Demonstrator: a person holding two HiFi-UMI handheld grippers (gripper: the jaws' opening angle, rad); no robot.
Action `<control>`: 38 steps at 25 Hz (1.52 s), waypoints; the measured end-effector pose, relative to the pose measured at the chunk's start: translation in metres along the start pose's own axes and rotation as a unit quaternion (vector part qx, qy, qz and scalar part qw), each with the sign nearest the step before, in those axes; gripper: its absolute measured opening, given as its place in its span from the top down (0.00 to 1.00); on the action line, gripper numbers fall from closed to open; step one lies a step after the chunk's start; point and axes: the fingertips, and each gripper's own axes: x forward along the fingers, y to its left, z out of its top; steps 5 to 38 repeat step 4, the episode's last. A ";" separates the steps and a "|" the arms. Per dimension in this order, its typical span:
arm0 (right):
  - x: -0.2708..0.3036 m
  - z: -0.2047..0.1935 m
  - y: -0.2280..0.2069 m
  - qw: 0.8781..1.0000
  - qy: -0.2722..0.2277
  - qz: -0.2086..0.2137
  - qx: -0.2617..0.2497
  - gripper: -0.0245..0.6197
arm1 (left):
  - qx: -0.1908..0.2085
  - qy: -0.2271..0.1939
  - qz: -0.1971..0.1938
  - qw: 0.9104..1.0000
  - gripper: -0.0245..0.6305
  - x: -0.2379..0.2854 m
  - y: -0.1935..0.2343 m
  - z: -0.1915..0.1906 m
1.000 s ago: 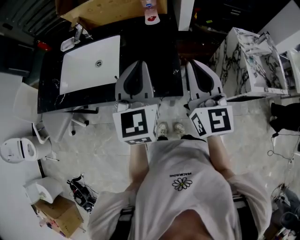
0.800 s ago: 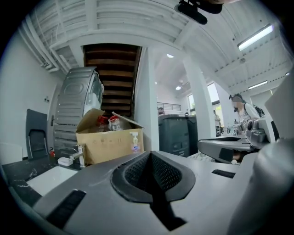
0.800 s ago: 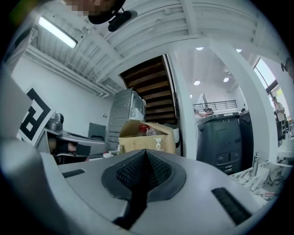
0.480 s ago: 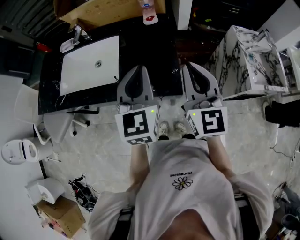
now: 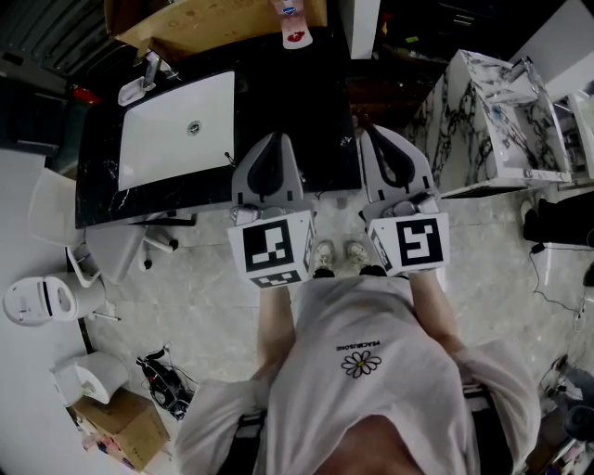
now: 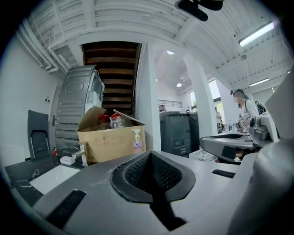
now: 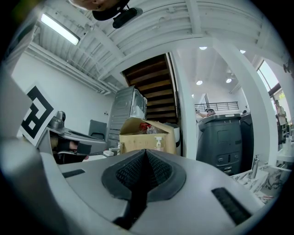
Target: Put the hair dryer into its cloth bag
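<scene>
Standing at the front edge of the black surface (image 5: 306,111), just R of the white sink (image 5: 176,125), is a person w/ a gripper in each hand. Behind the sink are a tap (image 5: 153,67) and a small dish (image 5: 130,90), then a cardboard box (image 5: 213,19) w/ a pump bottle (image 5: 294,23) by it. The dark top R of the sink is open room. Further R of the sink, past a dark gap, stands a marble block (image 5: 501,121). The floor (image 5: 204,278) in front of the sink is open too.

Both arms are held out in front, side by side. The grippers point flat, w/ tips reaching over the surface's front edge. L gripper (image 5: 269,139) is nearer the sink. R gripper (image 5: 379,134) is beside it, not touching.

L fingers (image 6: 138,170) are pressed together w/ nothing btw them. R fingers (image 7: 131,172) are the same, closed on nothing.

No view shows the hair dryer or the cloth bag, so can't tell where they lie vs the fingers.
</scene>
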 end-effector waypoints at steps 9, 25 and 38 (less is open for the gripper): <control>-0.001 -0.001 -0.003 1.000 0.002 -0.003 -0.003 0.94 | -0.010 0.000 0.002 1.000 0.94 0.001 0.001 -0.001; -0.001 -0.001 -0.003 1.000 0.002 -0.003 -0.003 0.94 | -0.010 0.000 0.002 1.000 0.94 0.001 0.001 -0.001; -0.001 -0.001 -0.003 1.000 0.002 -0.003 -0.003 0.94 | -0.010 0.000 0.002 1.000 0.94 0.001 0.001 -0.001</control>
